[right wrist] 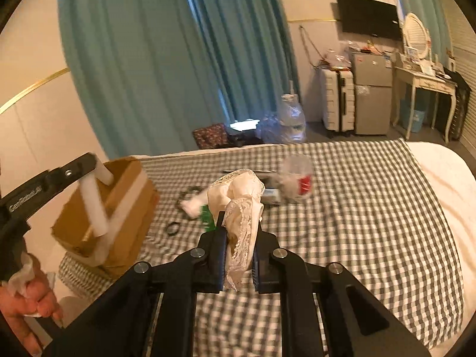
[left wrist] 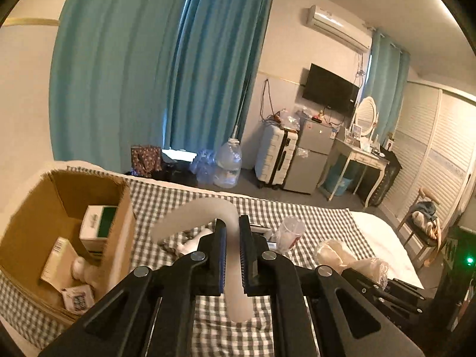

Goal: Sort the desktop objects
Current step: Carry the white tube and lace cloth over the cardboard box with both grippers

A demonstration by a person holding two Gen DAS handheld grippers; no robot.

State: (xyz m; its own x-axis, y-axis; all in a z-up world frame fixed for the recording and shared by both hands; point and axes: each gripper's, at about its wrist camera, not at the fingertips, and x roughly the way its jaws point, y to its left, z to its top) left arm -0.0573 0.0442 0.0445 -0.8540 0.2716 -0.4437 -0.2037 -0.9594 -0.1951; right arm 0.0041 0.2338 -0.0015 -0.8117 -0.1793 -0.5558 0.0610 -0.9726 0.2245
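Observation:
My left gripper (left wrist: 232,226) is shut on a white bent foam strip (left wrist: 196,212) and holds it above the checked cloth, just right of the open cardboard box (left wrist: 122,208). The strip also shows in the right wrist view (right wrist: 95,205), next to the box (right wrist: 131,196). My right gripper (right wrist: 238,226) is shut on a cream lace cloth (right wrist: 242,199) lifted above the bed; the cloth also shows in the left wrist view (left wrist: 342,253). A clear plastic cup (right wrist: 296,181) lies on the checked cloth (right wrist: 357,208).
The box holds a green-and-white carton (left wrist: 98,226), a flat packet (left wrist: 58,258) and a small white bottle (left wrist: 80,267). Black rings (right wrist: 173,228), a white item (right wrist: 193,203) and a green item (right wrist: 208,220) lie on the cloth. A suitcase (left wrist: 276,157) and fridge stand beyond.

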